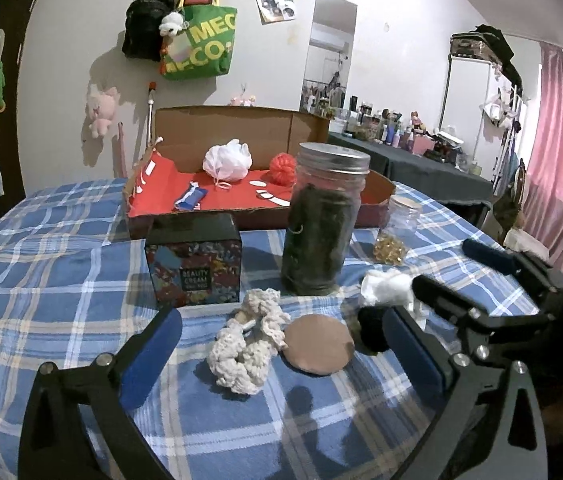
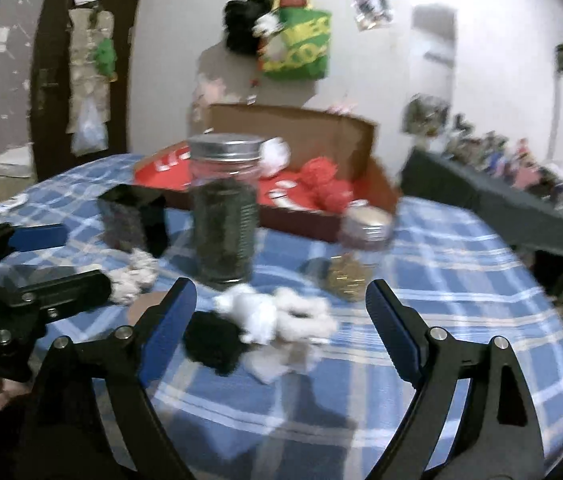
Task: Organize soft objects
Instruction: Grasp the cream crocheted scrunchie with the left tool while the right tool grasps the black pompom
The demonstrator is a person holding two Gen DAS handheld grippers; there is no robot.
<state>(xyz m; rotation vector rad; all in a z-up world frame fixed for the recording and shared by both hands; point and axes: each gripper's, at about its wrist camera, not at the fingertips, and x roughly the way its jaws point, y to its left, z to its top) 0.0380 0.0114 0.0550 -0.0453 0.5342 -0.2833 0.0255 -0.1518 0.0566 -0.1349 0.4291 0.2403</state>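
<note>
Crochet scrunchie (image 1: 247,344), cream and knotted, is lying on the plaid-covered desk (image 1: 61,280) straight ahead of the left gripper (image 1: 281,354), sitting between its two blue fingers (image 1: 149,360), which are standing wide with nothing touching them. Its long axis is running away from the camera toward the beauty cream box (image 1: 193,264), so the fingers would be closing across its narrow width. A tan round pad (image 1: 317,344) is resting just beside it on the right, also inside the gap.

The right gripper (image 2: 281,320) is hanging wide and empty too, with a black fuzzy ball (image 2: 211,338) and a white fluffy scrunchie (image 2: 277,314) lying between its fingers. That view is blurred.

The red-lined cardboard box (image 1: 241,200), already holding a white mesh pouf (image 1: 227,160) and a red yarn ball (image 1: 282,166), is standing beyond the tall lidded jar (image 1: 323,220), so any lift is likely needing to clear the jar.
</note>
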